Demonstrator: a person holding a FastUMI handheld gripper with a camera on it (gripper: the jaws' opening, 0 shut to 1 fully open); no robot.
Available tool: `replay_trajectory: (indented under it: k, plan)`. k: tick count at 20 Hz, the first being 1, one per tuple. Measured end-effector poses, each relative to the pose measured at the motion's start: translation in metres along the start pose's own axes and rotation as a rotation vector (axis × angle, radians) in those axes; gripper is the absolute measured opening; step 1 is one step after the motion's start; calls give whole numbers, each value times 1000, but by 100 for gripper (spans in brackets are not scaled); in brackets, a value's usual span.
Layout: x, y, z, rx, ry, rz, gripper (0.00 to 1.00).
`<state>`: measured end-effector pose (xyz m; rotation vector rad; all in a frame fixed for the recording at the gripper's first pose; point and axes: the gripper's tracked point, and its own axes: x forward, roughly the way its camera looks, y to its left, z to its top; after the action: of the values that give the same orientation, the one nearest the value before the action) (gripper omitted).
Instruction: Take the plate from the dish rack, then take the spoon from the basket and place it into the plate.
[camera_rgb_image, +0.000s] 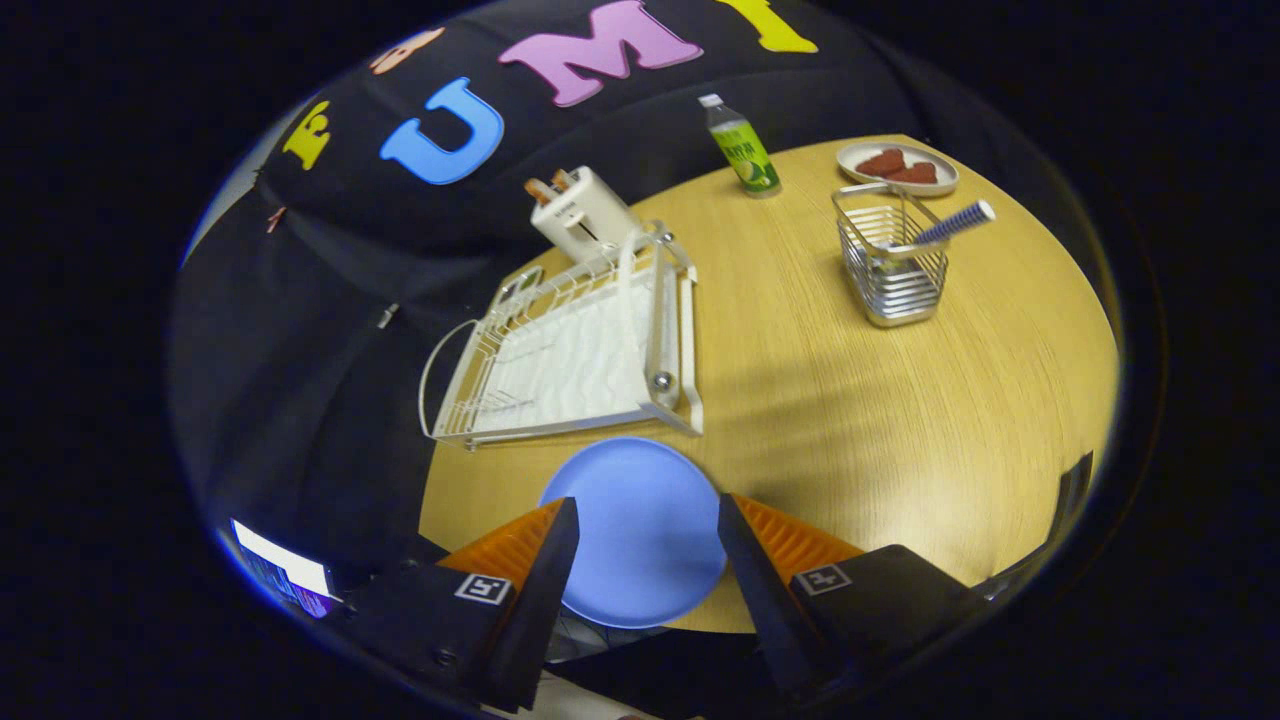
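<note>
The gripper hangs above the near edge of the round wooden table, tilted so it looks down and across the tabletop. Its two fingers stand wide apart, and nothing is pressed between them. Down below, in the gap between the fingers, lies the blue plate, flat on the table at its near edge, with its near rim reaching just over that edge. Whether the fingers touch the plate I cannot tell; they look to be raised above it.

Just beyond the plate sits the white dish rack, on its white drip tray, with no dishes in its slots. Behind the rack, at the far left of the table, stands a white toaster with slices of toast poking from its top.

Over on the far right stands the wire basket. The spoon stands inside it, its striped blue-and-white handle leaning out over the right rim. Beyond the basket rests a small white dish holding reddish-brown pieces. To the left of that dish, a green-labelled bottle stands upright at the far edge.
</note>
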<state>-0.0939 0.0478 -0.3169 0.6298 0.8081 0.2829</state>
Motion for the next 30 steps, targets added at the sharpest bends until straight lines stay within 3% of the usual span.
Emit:
replay_trajectory:
  k: [1, 5, 9, 14, 20, 25, 30]
  plan:
    - [-9, 8, 11, -41, -32, 23, 97]
    - [-43, 9, 64, -218, -149, 13, 99]
    - [-74, -27, 124, -355, -216, -73, 98]
    - [-79, -115, 174, -467, -212, -237, 97]
    - [-47, -188, 172, -487, -86, -298, 75]
    - [-17, -218, 159, -455, -5, -303, 58]
    - [-5, -228, 155, -406, 39, -318, 26]
